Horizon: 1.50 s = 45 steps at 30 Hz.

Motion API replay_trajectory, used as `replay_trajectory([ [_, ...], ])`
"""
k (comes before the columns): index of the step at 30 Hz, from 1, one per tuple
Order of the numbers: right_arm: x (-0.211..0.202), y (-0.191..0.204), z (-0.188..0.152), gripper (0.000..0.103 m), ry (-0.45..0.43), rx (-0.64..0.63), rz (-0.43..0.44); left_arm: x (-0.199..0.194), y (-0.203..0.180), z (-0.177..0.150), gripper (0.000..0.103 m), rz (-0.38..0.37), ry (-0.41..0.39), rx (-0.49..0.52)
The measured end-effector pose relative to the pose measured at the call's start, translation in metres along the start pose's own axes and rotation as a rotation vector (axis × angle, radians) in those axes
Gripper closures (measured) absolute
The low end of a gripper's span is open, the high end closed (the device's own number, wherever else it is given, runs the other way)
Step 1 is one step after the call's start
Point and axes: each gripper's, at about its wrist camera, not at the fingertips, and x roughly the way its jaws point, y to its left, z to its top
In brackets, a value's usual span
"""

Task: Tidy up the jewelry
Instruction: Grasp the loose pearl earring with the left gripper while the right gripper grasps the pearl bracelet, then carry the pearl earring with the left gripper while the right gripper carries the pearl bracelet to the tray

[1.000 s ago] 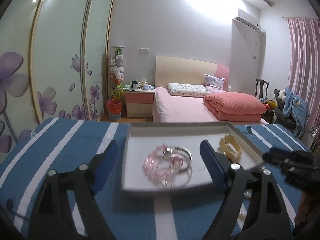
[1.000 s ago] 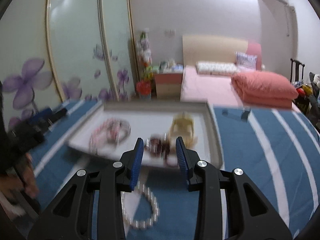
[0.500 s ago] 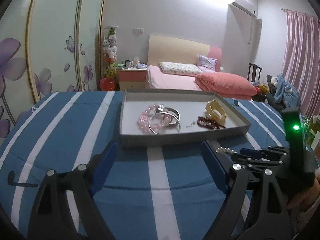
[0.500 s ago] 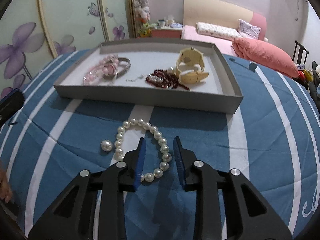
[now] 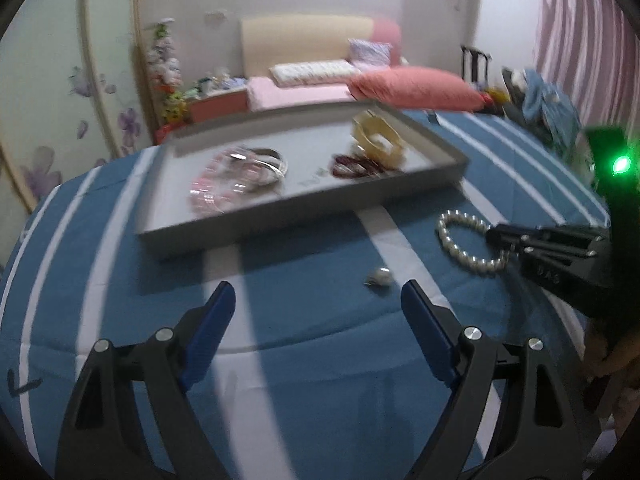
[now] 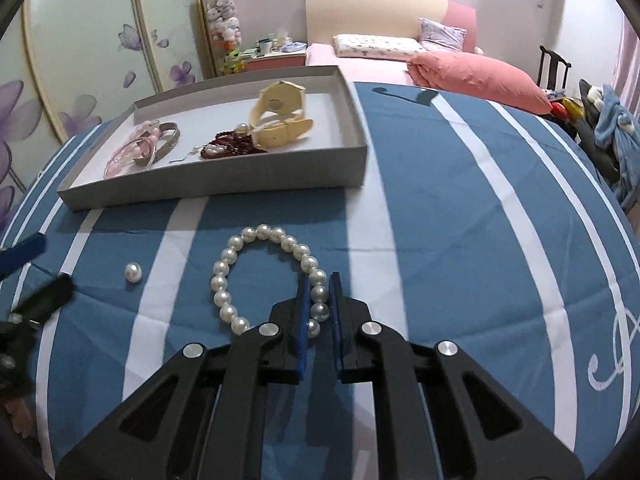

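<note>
— What are the right tongs [image 6: 319,307] doing?

— They are clamped on the pearl bracelet [image 6: 266,276], the blue pads [image 6: 303,320] pinching the beads at the loop's near right side. The rest of the loop lies flat on the blue-and-white striped bedspread [image 6: 440,208].

— And the left tongs [image 5: 318,312]?

— Spread wide and empty, jaws hanging over the bedspread [image 5: 312,360]. A single loose pearl [image 5: 380,278] sits on the cloth just beyond them, nearer the right-hand finger [image 5: 426,338], untouched. From that side the bracelet [image 5: 466,240] shows to the right, with the other tongs [image 5: 505,241] closed on its far end.

— Where is the rest of the jewelry?

— In the shallow grey tray [image 6: 224,186] lying farther back on the bedspread. At its left end, pink bead bracelets [image 6: 134,150] tangled with silver bangles [image 6: 168,138]; in the middle, a dark red bead strand [image 6: 230,148]; to the right, a cream-coloured watch [image 6: 278,114]. A lone pearl [image 6: 241,128] rests between strand and watch.

— Behind it all?

— A pink bed [image 6: 472,70] against the far wall.
</note>
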Motion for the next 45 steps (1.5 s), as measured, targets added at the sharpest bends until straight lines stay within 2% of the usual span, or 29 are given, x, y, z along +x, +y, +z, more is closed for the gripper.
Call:
replay_trajectory([
  [6, -0.003, -0.007, 0.000, 0.093, 0.000, 0.025, 0.034, 0.033, -0.025, 0.008, 0.037, -0.025, 0.083, 0.023],
  [10, -0.004, -0.007, 0.001, 0.093, 0.000, 0.033, 0.046, 0.044, -0.031, 0.012, 0.046, -0.013, 0.106, 0.018],
  [12, -0.004, -0.008, 0.000, 0.093, -0.001, 0.033, 0.049, 0.045, -0.032, 0.014, 0.070, -0.006, 0.098, 0.016],
  [14, -0.005, -0.008, 0.000, 0.093, -0.003, 0.034, 0.057, 0.044, -0.031, 0.014, 0.084, -0.005, 0.095, 0.019],
  [18, -0.010, -0.006, 0.000, 0.093, -0.028, 0.029, 0.076, 0.038, -0.020, 0.012, 0.087, -0.010, 0.086, -0.008],
  [25, -0.028, 0.005, 0.002, 0.093, -0.121, -0.005, 0.132, 0.016, 0.019, 0.001, 0.087, -0.002, 0.048, -0.095],
  [32, -0.055, 0.027, 0.012, 0.093, -0.249, -0.053, 0.203, -0.020, 0.047, -0.006, 0.087, 0.021, -0.073, -0.141],
  [39, -0.077, 0.042, 0.017, 0.093, -0.344, -0.080, 0.232, -0.050, 0.060, -0.011, 0.087, 0.043, -0.196, -0.190],
  [45, -0.086, 0.050, 0.017, 0.093, -0.385, -0.084, 0.245, -0.064, 0.062, -0.012, 0.087, 0.047, -0.246, -0.207],
])
